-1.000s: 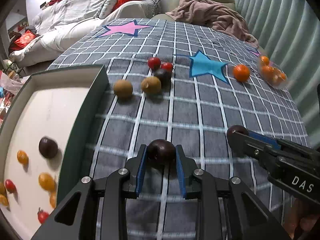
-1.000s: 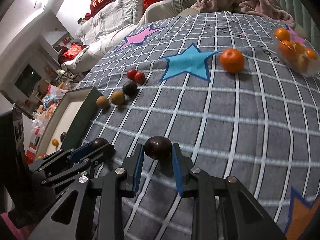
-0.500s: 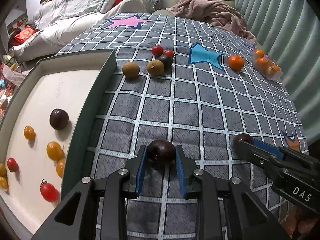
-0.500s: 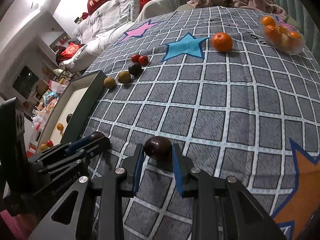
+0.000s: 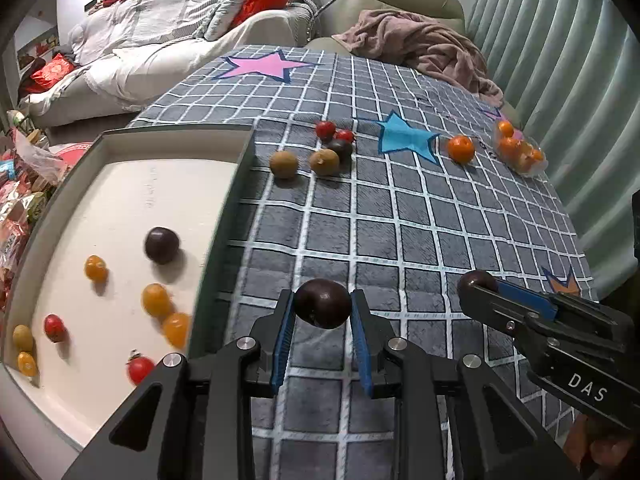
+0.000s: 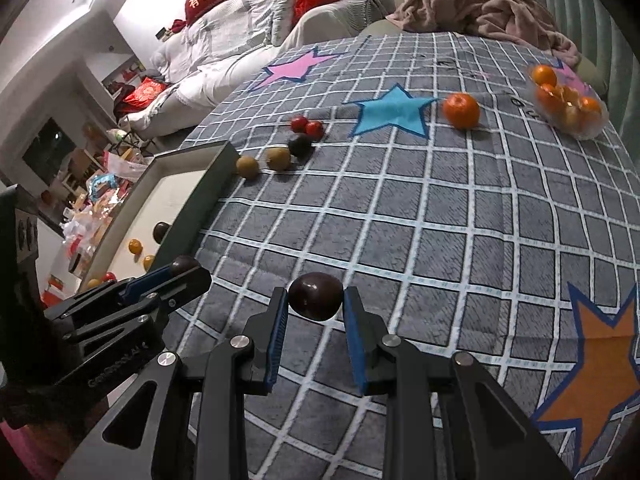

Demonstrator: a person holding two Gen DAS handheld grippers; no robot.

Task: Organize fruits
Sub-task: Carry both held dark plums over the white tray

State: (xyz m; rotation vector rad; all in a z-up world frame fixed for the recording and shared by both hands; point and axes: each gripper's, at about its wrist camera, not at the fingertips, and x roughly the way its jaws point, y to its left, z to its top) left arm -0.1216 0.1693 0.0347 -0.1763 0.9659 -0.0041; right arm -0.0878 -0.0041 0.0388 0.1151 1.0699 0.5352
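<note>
My left gripper (image 5: 323, 312) is shut on a dark plum (image 5: 322, 303), held above the checked cloth just right of the tray wall (image 5: 224, 224). My right gripper (image 6: 315, 299) is shut on another dark plum (image 6: 315, 296), to the right of the left gripper (image 6: 188, 268); it also shows in the left wrist view (image 5: 476, 282). The white tray holds a dark plum (image 5: 161, 245), several yellow and red small fruits (image 5: 156, 300). On the cloth lie two brown kiwis (image 5: 284, 164), a dark plum (image 5: 340, 148), two red tomatoes (image 5: 326, 130) and an orange (image 5: 461, 148).
A clear bag of small oranges (image 5: 520, 152) lies at the far right of the cloth. A pink blanket (image 5: 424, 52) lies at the far edge. A sofa with bedding (image 5: 160, 40) stands behind. Clutter (image 5: 20, 184) lies left of the tray.
Both grippers have risen and pulled back with their plums, and the left one has moved toward the tray, so more of its floor shows.
</note>
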